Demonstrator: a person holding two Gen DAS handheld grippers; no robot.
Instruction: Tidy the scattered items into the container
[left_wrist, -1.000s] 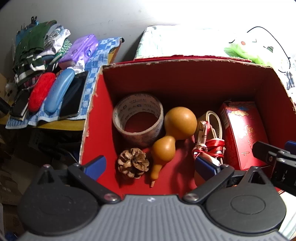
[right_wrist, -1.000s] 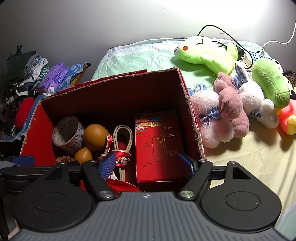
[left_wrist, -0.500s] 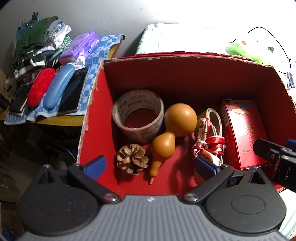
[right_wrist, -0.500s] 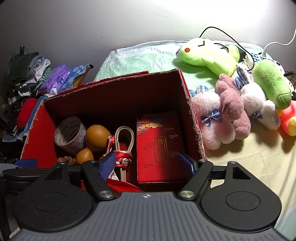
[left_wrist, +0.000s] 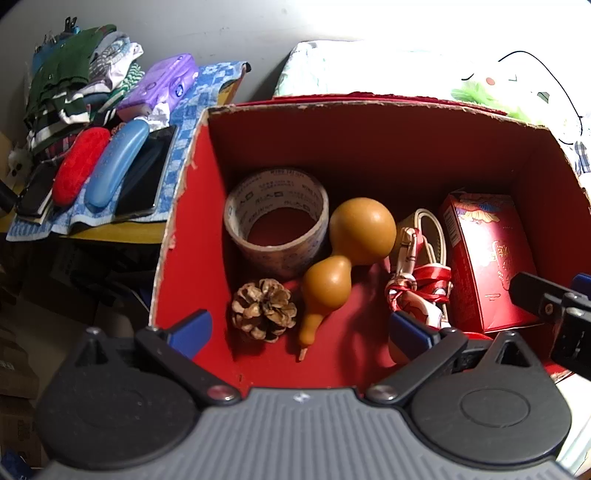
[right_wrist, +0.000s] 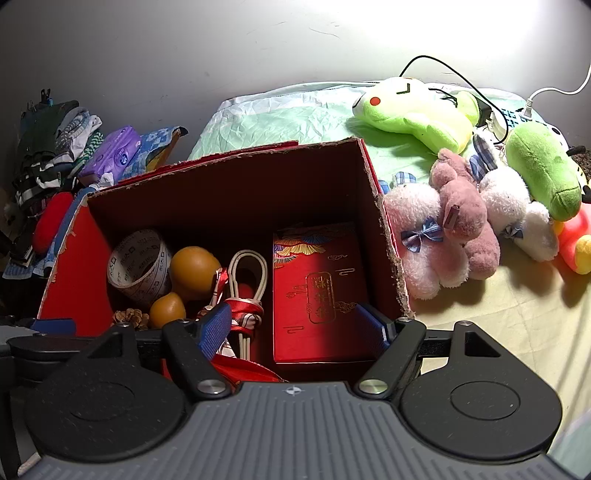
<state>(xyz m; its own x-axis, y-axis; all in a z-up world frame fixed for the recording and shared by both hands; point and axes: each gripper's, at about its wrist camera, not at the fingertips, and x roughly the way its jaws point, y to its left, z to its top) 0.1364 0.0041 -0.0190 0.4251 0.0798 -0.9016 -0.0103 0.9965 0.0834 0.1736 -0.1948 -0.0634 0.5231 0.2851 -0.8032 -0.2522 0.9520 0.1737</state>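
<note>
A red cardboard box (left_wrist: 192, 221) (right_wrist: 384, 221) stands open. Inside lie a tape roll (left_wrist: 277, 221) (right_wrist: 138, 266), an orange gourd (left_wrist: 347, 251) (right_wrist: 192, 275), a pine cone (left_wrist: 264, 308) (right_wrist: 131, 317), a red ribbon with a white cord (left_wrist: 421, 284) (right_wrist: 245, 288) and a red packet (left_wrist: 487, 258) (right_wrist: 317, 288). My left gripper (left_wrist: 301, 332) is open and empty above the box's near edge. My right gripper (right_wrist: 295, 328) is open and empty over the red packet; it also shows in the left wrist view (left_wrist: 554, 306).
Left of the box a table holds folded clothes (left_wrist: 70, 92), a purple case (left_wrist: 159, 88), a red case (left_wrist: 79, 170), a blue case (left_wrist: 116, 166) and a phone (left_wrist: 144, 181). Right of the box plush toys (right_wrist: 450, 229) lie on a bed (right_wrist: 517, 314).
Both grippers have shifted slightly, so the box sits a little further right and lower in both views. Both stay open; the items in the box have not moved.
</note>
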